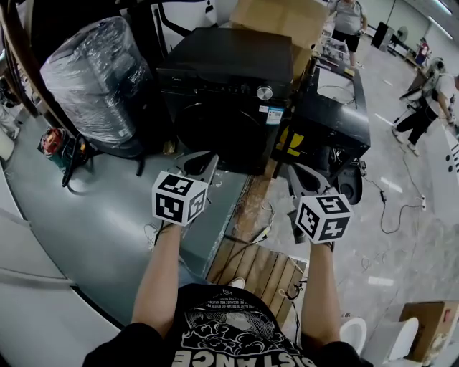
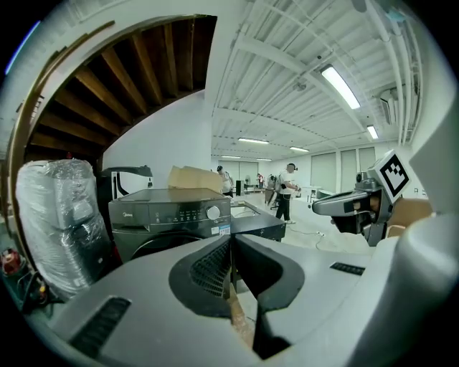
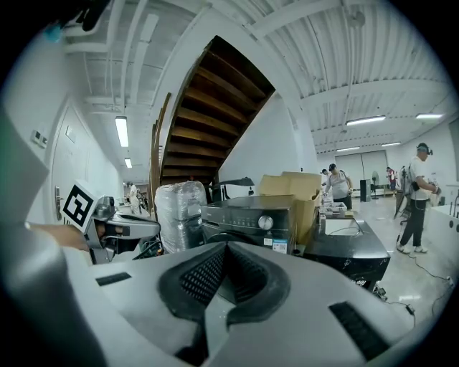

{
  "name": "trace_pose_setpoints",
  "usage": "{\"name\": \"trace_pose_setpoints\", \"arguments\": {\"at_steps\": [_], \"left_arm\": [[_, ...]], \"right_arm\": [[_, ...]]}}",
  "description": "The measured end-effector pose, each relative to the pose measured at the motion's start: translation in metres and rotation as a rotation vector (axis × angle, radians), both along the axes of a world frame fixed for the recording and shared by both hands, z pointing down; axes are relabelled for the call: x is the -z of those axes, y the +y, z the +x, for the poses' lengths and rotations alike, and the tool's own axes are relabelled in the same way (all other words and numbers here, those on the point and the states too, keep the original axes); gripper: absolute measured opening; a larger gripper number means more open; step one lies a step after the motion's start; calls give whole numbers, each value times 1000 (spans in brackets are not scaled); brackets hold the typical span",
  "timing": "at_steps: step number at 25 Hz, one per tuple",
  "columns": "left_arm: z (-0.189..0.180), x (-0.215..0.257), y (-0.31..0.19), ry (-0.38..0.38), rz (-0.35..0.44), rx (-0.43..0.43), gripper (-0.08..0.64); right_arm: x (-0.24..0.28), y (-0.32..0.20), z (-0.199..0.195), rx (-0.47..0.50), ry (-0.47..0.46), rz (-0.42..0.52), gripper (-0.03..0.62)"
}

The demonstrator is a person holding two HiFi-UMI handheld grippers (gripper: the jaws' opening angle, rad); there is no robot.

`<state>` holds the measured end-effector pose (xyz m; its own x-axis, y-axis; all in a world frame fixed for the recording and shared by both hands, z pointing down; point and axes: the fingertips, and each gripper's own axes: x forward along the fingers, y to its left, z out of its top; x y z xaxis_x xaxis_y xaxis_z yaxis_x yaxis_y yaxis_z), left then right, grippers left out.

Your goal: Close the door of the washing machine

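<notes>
While left gripper hangs shut, the door sits closed.

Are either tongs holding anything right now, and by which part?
Nothing is held: left tongs and right tongs are both shut, empty, clear of the washing machine.

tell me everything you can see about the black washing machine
The black front-loading washing machine is a boxy, glossy unit standing upright. Its control strip carries a round silver knob with a blue-and-white sticker below. The round dark door looks shut, flush with the front. Its flat top looks bare. A plastic-wrapped bundle stands at its left in the head view, a brown cardboard box behind, a black cabinet close on its right.
</notes>
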<state>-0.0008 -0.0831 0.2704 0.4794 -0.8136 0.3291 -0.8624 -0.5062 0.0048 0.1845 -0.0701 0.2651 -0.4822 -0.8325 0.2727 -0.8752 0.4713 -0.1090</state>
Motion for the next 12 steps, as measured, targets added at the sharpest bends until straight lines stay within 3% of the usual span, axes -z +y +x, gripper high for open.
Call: {"name": "trace_pose_setpoints", "arguments": {"at_steps": [12], "left_arm": [[8, -6, -1, -26, -19, -16, 35]], "right_arm": [[-1, 0, 2, 10, 14, -11, 20]]}}
